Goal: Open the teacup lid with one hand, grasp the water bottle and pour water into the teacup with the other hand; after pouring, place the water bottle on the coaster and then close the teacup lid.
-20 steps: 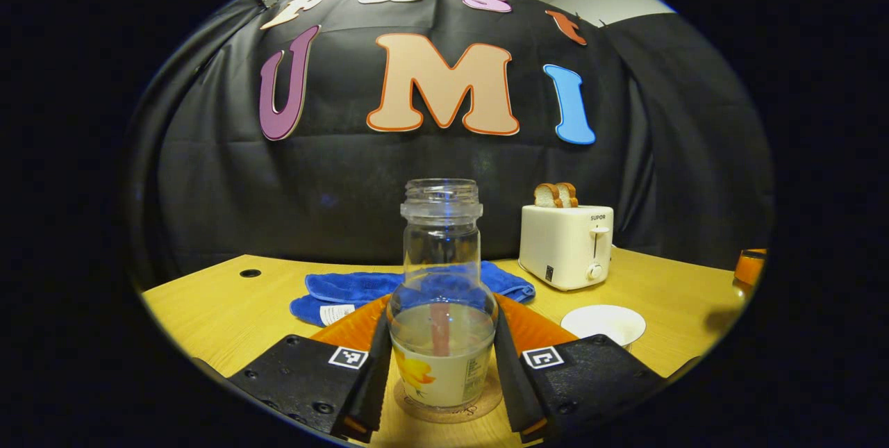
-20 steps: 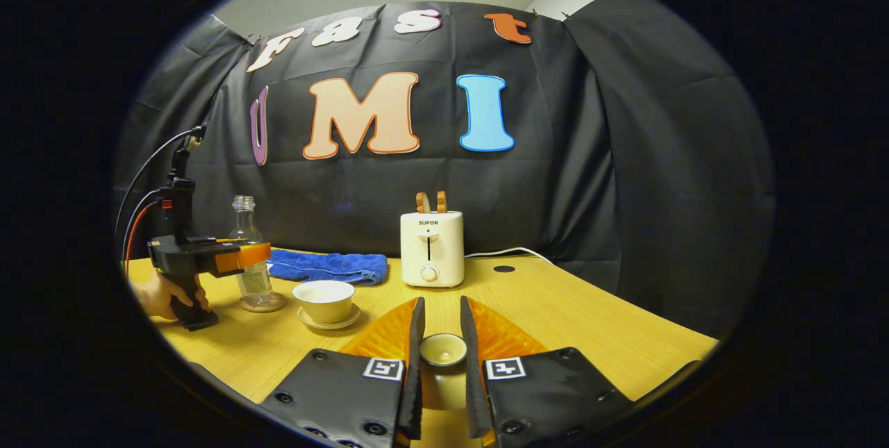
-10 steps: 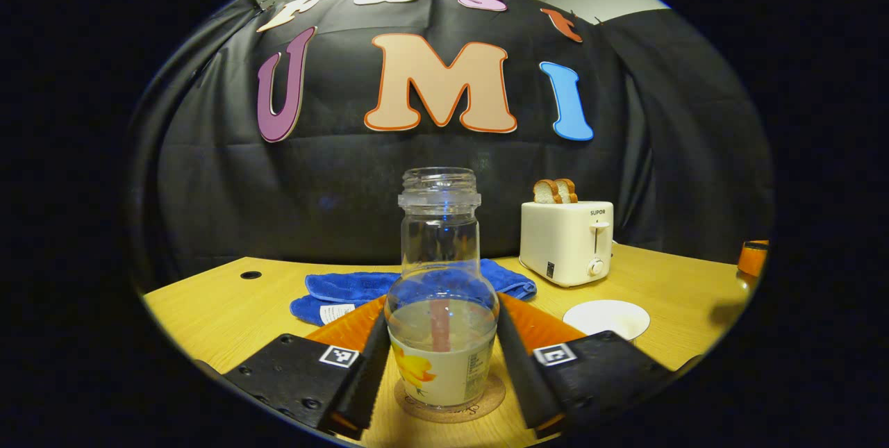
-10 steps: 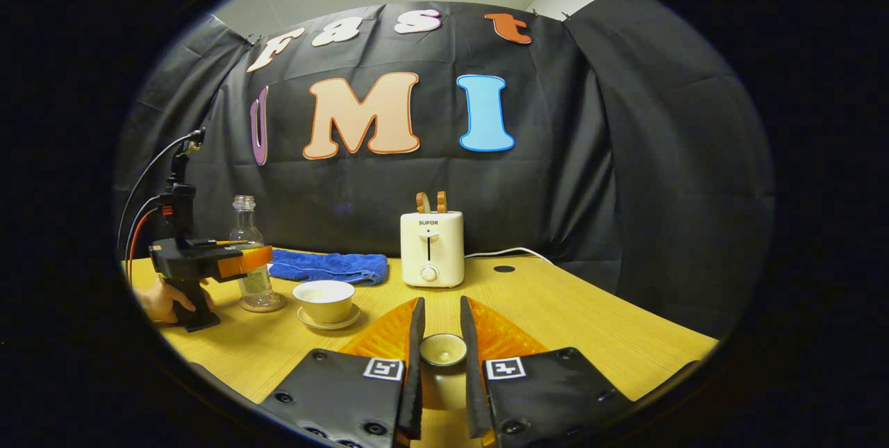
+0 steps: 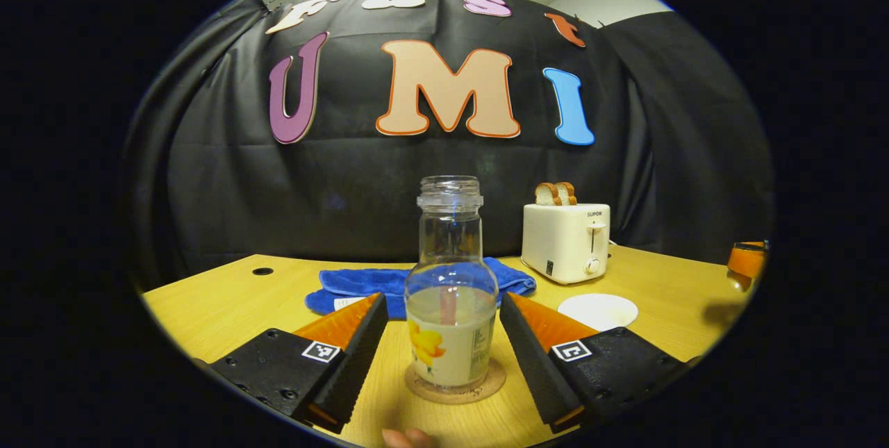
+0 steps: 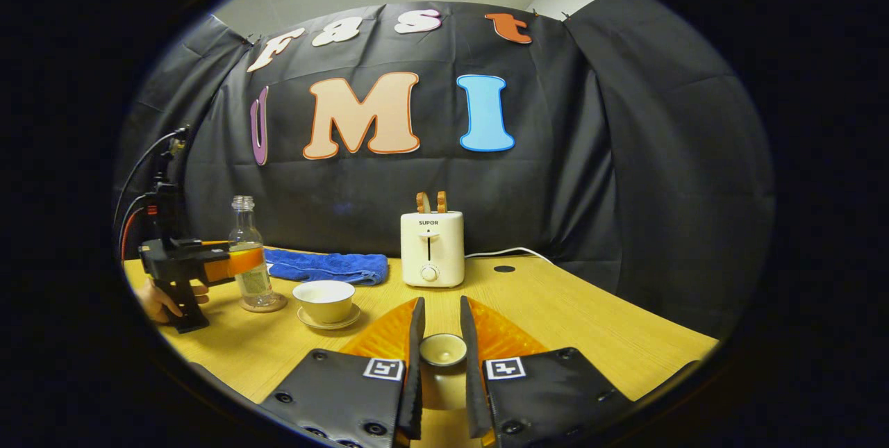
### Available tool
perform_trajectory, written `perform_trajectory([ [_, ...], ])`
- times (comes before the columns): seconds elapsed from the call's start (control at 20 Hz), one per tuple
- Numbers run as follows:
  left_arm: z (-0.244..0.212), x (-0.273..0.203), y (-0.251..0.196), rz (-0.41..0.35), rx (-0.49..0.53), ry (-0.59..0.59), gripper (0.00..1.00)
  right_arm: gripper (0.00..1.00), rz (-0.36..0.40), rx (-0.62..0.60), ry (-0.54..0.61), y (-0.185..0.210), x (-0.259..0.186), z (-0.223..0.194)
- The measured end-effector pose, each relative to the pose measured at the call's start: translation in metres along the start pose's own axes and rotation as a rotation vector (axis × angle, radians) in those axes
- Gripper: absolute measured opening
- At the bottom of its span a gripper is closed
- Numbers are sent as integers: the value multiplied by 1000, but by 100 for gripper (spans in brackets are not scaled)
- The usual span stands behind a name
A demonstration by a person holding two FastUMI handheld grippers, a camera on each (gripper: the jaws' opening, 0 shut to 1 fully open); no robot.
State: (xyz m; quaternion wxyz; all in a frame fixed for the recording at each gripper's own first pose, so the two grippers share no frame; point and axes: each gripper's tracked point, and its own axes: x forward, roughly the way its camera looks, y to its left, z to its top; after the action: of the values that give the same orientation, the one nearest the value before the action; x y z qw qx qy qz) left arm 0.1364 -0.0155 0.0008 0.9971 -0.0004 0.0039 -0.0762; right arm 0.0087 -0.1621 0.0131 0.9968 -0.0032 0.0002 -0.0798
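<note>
Left gripper view has the left gripper (image 5: 444, 326) at the bottom, with its two black and orange fingers spread wide apart. Between them stands the clear glass water bottle with a flower label (image 5: 451, 309), and neither finger touches it (there is a gap of table on each side). The bottle stands upright on the round brown cork coaster (image 5: 455, 391). It has no cap and is partly full of water. Behind it lies a crumpled blue towel (image 5: 417, 283), and to the right sits a cream toaster with two slices of bread (image 5: 566, 239). The pale cream teacup (image 5: 598, 310) shows just past the right finger, with its top open.

Right gripper view has the right gripper (image 6: 440, 351) at the bottom. Its fingers are close together and pinch the small cream teacup lid (image 6: 442, 349), one finger on each side of it, low over the yellow wooden table (image 6: 590, 323). This view also shows things from the side. Far to the left, a hand (image 6: 158, 299) holds the left gripper by its black handle, and the orange fingers reach toward the bottle on its coaster. The teacup sits on a small cream saucer (image 6: 329, 321), just to the right of the bottle, and has no lid on it. The toaster stands behind, near the middle of the table, with a white cord (image 6: 510, 251) running off to its right.
</note>
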Motion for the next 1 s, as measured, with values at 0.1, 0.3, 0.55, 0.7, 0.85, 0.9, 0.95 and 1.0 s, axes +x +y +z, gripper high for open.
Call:
perform_trajectory([
  [0.1,-4,-20,3,45,1,-3,94,28,39,1,1,11,0,-1],
  [0.3,4,-83,5,-4,0,-15,96,29,135,6,5,46,12,-2],
  [0.55,2,-96,16,25,2,-4,94,28,301,10,16,114,45,-7],
  [0.7,2,-99,12,9,2,-7,95,29,316,10,20,136,71,-9],
  [0.85,2,-100,13,10,2,-8,94,29,292,10,22,152,98,-10],
  [0.9,2,-101,12,7,2,-7,94,29,290,10,23,159,105,-11],
  [0.95,3,-101,12,5,2,-8,94,29,286,10,26,164,112,-12],
  [1.0,2,-101,12,3,1,-7,94,29,284,10,26,169,118,-12],
])
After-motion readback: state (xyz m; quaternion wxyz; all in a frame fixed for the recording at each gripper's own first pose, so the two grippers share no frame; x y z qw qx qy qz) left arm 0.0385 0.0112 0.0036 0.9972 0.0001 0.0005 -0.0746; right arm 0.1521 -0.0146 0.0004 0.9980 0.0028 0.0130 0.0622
